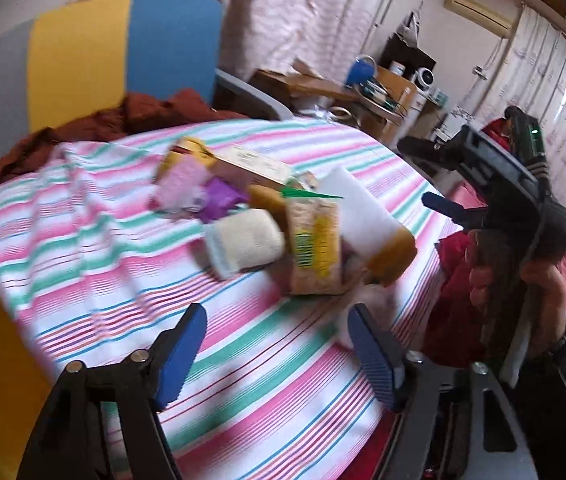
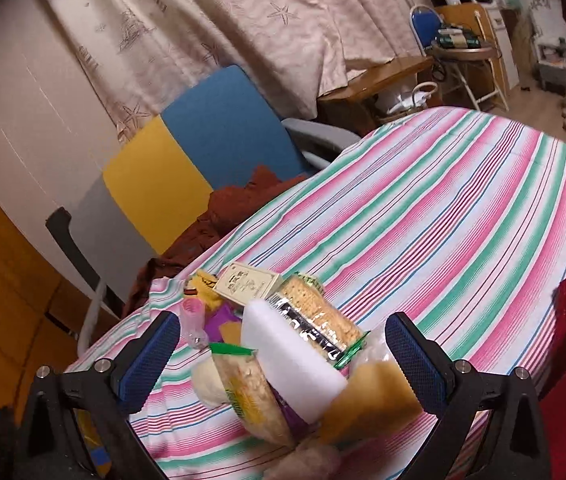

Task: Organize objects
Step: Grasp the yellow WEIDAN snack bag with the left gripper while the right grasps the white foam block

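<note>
- Striped pink, green and white tablecloth (image 2: 443,216) covers one table; a single heap of small goods sits on it.
- Heap, countable items: one white foam block (image 2: 283,356), one clear cracker packet (image 2: 319,316), one yellow-labelled snack bag (image 1: 315,252), one cream printed carton (image 1: 255,166), one pale rolled cloth (image 1: 243,242). Purple and pink pieces beneath are too blurred to count.
- Left gripper (image 1: 277,344): blue-padded jaws spread wide, empty, short of the heap.
- Right gripper (image 2: 283,354): jaws wide apart, flanking the heap, touching nothing discernible.
- Open cloth lies right of the heap; table edge curves close on the left.
- One yellow-and-blue chair (image 2: 203,152) stands behind, partly hidden by brown fabric (image 2: 239,204).
</note>
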